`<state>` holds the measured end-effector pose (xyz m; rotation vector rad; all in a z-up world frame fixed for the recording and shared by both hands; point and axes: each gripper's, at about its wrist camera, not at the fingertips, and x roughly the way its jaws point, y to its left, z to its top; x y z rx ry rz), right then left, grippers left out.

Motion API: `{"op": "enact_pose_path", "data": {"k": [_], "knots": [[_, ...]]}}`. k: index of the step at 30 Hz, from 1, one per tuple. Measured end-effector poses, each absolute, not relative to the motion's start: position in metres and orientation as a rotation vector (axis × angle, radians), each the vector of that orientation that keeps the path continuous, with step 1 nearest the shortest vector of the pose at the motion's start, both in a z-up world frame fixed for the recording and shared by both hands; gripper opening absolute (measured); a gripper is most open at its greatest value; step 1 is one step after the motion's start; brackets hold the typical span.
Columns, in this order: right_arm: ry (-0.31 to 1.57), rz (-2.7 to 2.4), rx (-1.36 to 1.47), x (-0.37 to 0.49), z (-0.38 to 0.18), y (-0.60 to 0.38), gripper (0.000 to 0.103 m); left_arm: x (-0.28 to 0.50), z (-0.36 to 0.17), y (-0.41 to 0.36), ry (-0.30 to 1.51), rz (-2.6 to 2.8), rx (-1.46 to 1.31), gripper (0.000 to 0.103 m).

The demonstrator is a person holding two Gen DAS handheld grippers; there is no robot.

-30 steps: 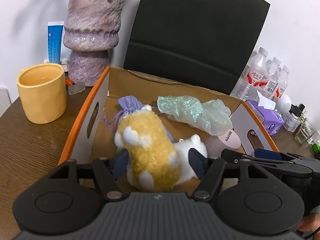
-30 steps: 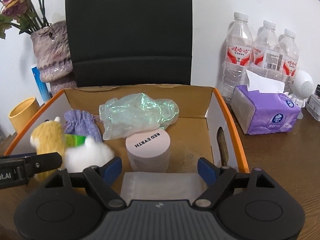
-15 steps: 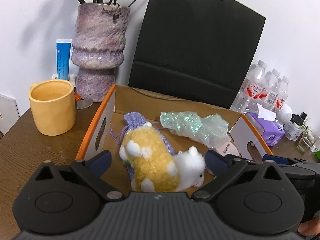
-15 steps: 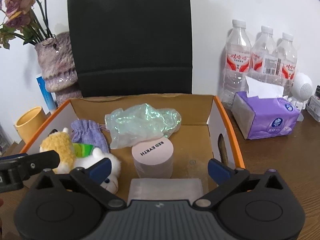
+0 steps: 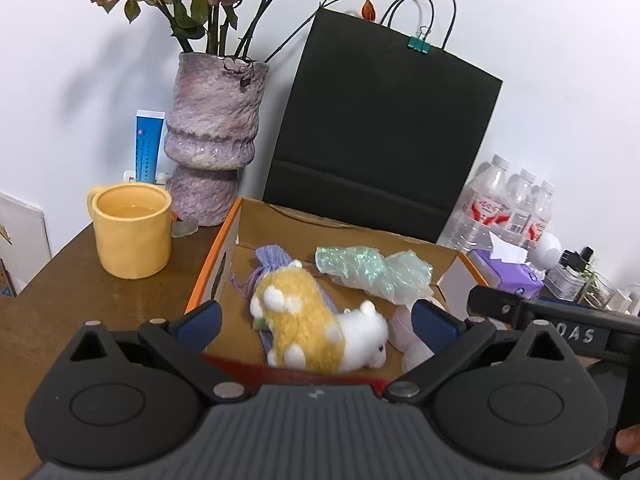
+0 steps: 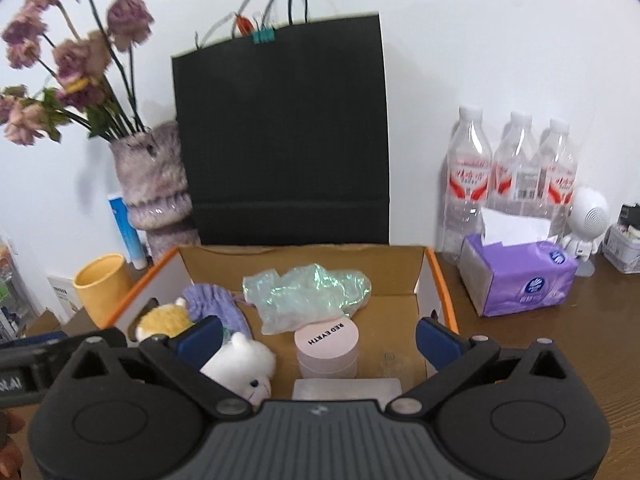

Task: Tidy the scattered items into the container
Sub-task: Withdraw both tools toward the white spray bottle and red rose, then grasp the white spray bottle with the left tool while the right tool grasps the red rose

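We see a yellow-and-white plush toy (image 5: 320,320) lying on its side in the orange-rimmed cardboard box (image 5: 208,264), near its left wall, atop a lilac drawstring pouch (image 5: 272,258).

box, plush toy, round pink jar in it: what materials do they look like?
Box: corrugated cardboard by the look, matte brown inside, white outer face, orange edges.
Plush toy: fluffy synthetic pile, yellow body, white head; fuzzy outline.
Jar: probably plastic, smooth matte pink with printed black lettering on the lid; could be coated glass.
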<state>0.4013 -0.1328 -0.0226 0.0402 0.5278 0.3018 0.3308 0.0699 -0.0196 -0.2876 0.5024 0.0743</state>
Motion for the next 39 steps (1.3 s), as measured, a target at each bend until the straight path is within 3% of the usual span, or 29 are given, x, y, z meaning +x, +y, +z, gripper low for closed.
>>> {"op": "enact_pose_path", "data": {"k": [14,27,29,37,39], "knots": [[0.501,0.241,0.007,0.334,-0.022,-0.172,0.103,0.278,-0.029,0.031,0.520,0.015,-0.290,0.103],[0.609,0.166,0.003,0.298,-0.078,-0.214,0.103,0.278,-0.073,0.005,0.613,0.017,-0.258,0.103],[0.628,0.173,-0.017,0.294,-0.089,-0.214,0.103,0.279,-0.080,0.002,0.625,0.020,-0.254,0.099],[0.645,0.218,-0.087,0.278,-0.114,-0.207,0.092,0.284,-0.099,-0.012,0.641,0.006,-0.213,0.087],[0.650,0.225,-0.090,0.279,-0.115,-0.205,0.083,0.286,-0.104,-0.016,0.649,-0.007,-0.194,0.082]]}}
